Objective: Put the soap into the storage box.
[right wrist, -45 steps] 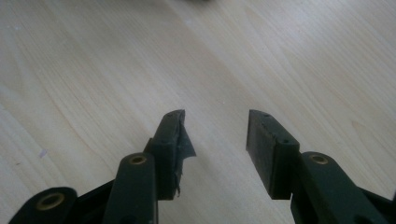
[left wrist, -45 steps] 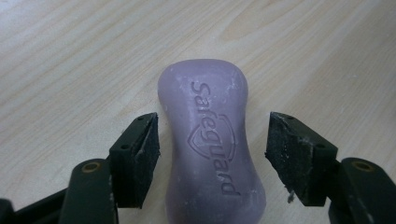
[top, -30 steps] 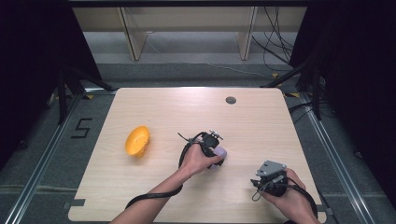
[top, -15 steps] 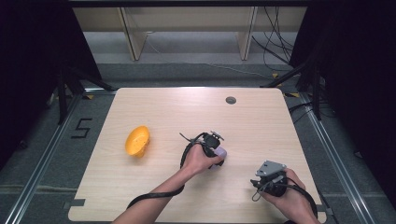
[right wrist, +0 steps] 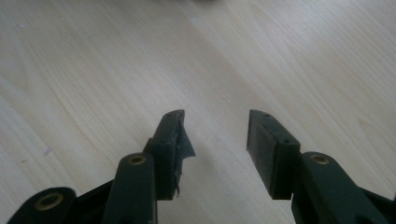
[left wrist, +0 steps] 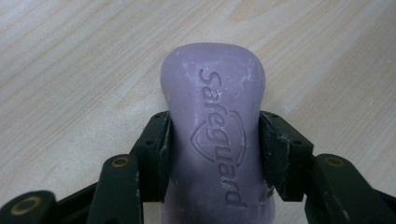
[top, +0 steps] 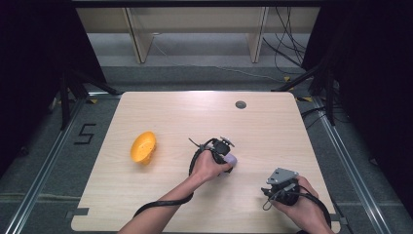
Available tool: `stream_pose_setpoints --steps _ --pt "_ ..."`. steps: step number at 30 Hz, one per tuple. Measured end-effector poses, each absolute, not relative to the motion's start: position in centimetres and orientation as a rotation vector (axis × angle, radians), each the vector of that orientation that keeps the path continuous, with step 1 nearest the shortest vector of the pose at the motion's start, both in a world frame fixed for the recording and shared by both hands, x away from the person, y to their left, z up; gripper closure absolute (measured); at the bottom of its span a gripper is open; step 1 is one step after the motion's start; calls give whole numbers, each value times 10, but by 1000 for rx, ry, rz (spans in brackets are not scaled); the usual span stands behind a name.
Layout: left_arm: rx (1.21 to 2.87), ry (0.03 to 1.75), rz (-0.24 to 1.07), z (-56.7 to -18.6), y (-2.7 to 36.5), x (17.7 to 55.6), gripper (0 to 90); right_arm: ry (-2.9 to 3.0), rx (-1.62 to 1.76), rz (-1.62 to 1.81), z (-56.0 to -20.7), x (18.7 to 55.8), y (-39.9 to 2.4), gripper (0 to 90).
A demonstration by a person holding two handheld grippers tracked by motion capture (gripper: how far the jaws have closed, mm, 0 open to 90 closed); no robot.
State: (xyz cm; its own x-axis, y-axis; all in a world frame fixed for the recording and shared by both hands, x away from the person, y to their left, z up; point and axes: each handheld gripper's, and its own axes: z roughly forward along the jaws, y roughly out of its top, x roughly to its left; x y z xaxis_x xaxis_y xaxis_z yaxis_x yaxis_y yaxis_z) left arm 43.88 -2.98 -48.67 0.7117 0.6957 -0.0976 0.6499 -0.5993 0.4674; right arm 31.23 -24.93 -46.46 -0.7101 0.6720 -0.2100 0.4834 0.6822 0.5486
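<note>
The purple soap bar (left wrist: 213,140) lies flat on the counter (top: 292,131), with its stamped brand name facing up, and the left tongs (left wrist: 213,154) have just closed on it: one pad presses on each long side of the bar, near its middle, and the far end sticks out past the tips. I think this hold across the narrow width is chosen because the bar is smooth and rounded, so a grip at the waist should slip less than one at the ends. In the high view the soap bar (top: 230,161) shows as a pale spot just beside the left hand (top: 207,165), near the middle of the counter. The right tongs (right wrist: 215,140) are well apart from the soap bar, toward the near right corner of the counter; their jaws stand open with nothing between them, above bare wood, and a torn bit of pad lining hangs from one jaw. They seem to wait, so as not to disturb the grasp. The only container is the orange bowl (top: 143,147), to the left of the soap bar and well apart from it; it is tilted on its side and looks empty. It may be the place meant for the soap.
</note>
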Motion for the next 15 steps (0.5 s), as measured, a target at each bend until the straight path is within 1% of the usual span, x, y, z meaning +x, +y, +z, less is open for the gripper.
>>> stream_pose_setpoints --steps 3,15 --pt "2433 1051 128 -487 -31 438 480 2498 904 654 -464 312 -249 567" --pt "2435 1037 132 -487 -33 438 483 2499 895 656 -465 312 -249 567"
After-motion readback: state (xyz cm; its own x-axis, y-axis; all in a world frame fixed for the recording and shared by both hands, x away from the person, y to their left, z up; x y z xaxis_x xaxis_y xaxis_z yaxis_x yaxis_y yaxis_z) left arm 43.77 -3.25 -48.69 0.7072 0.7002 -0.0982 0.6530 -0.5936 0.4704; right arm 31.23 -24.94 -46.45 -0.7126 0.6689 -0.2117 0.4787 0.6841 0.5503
